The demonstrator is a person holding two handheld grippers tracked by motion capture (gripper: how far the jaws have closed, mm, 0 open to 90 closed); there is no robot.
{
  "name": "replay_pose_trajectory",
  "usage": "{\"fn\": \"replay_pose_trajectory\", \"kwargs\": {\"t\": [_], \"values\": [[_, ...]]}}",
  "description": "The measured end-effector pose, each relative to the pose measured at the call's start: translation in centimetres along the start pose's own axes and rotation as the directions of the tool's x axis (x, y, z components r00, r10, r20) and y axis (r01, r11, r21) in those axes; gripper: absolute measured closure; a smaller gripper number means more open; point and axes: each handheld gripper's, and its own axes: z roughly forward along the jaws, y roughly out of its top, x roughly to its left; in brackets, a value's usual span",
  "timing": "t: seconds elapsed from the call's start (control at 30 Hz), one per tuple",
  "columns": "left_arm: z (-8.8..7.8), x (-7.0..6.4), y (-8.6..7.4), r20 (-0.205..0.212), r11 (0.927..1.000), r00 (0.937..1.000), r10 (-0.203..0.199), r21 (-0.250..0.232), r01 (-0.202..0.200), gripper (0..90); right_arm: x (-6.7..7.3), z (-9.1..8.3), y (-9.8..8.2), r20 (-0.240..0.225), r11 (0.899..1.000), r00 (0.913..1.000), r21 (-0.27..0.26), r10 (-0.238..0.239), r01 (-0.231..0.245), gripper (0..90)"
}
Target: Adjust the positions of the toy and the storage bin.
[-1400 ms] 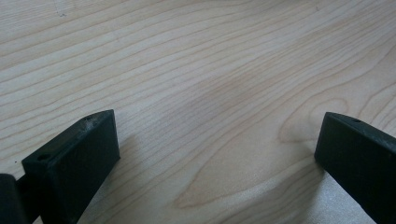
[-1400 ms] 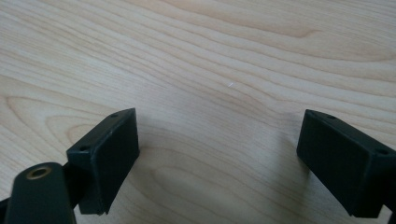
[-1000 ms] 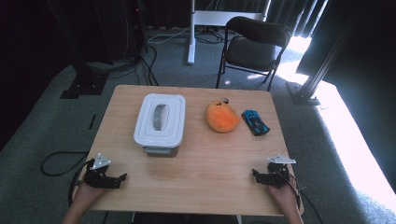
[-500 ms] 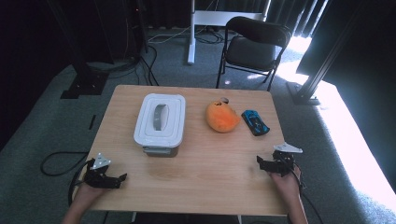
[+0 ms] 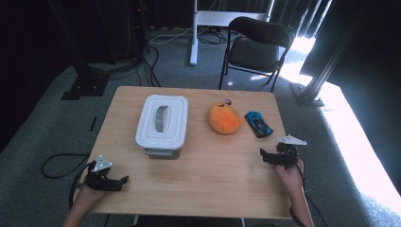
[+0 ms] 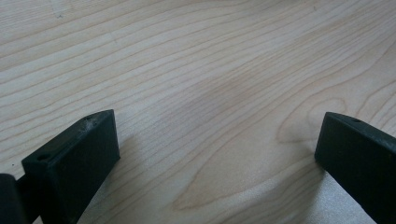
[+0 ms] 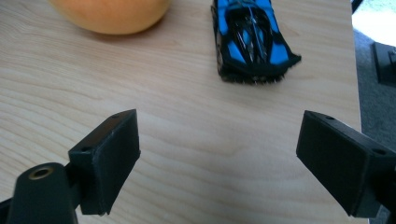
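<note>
Black jaws of the right gripper [image 7: 218, 161] stand wide apart with bare wood between them and nothing held. Straight ahead of that gap, a little toward the right jaw, lies the blue toy car [image 7: 250, 39], its near end turned to the fingers and its long axis running away from them, roughly in line with the gripper's own reach. It is near but apart from the fingers, with clear tabletop between. Ahead and to the left of the left jaw sits the orange plush toy [image 7: 112, 14], just beside the car without touching it.

In the high view the right gripper [image 5: 269, 157] is close to the car [image 5: 258, 124], which rests by the table's right edge. The left gripper [image 5: 118, 182] rests at the near left corner, well apart from the car, jaws likewise spread over plain wooden table [image 6: 201, 74]. Beyond it stands the white lidded container [image 5: 162, 123].

By my judgement the right hand is the one placed for the car; a straight advance would bring the jaws either side of its narrow width.
</note>
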Motion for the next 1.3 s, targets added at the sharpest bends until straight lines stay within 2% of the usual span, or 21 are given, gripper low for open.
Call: {"fn": "replay_pose_trajectory", "kwargs": {"t": [0.17,0.2,0.33,0.57,0.7,0.77,0.93,1.0,1.3], "values": [[0.0,0.0,0.0,-0.001,1.0,1.0,0.0,0.001,0.0,0.2,-0.1,0.4,1.1,-0.002,1.0,1.0,-0.011,0.005,-0.005,12.7],[0.0,0.0,0.0,-0.001,1.0,1.0,0.0,0.001,0.0,0.2,-0.2,0.8,1.9,-0.017,1.0,0.9999,-0.011,0.004,-0.004,12.7],[0.0,0.0,0.0,-0.001,1.0,1.0,0.0,0.001,0.0,0.2,-0.4,1.8,3.1,-0.006,1.0,1.0,-0.007,0.004,-0.004,12.7],[0.0,0.0,0.0,0.0,1.0,1.0,0.0,0.001,0.0,0.2,-1.1,3.6,4.9,0.01,1.0,0.9999,0.021,0.007,-0.008,12.7],[0.0,0.0,0.0,0.0,1.0,1.0,0.0,0.001,0.0,0.2,-1.6,5.3,6.1,0.023,0.999,0.9996,0.047,0.015,-0.016,12.8],[0.0,0.0,0.0,0.0,1.0,1.0,0.0,0.001,0.0,0.2,-1.7,6.0,6.5,0.014,0.998,0.9997,0.066,0.018,-0.019,12.8],[0.0,0.0,0.0,0.0,1.0,1.0,-0.001,0.0,0.001,0.2,-2.0,7.2,7.2,0.028,0.997,0.9996,0.082,0.006,-0.008,12.7],[0.0,0.0,0.0,0.0,1.0,1.0,-0.001,0.0,0.001,0.2,-2.6,8.0,8.0,0.017,0.996,0.9996,0.089,0.023,-0.024,12.7],[0.0,0.0,0.0,0.0,1.0,1.0,-0.001,0.0,0.001,0.2,-3.3,10.1,8.8,0.02,0.99,0.9995,0.136,0.023,-0.025,12.7]]}}
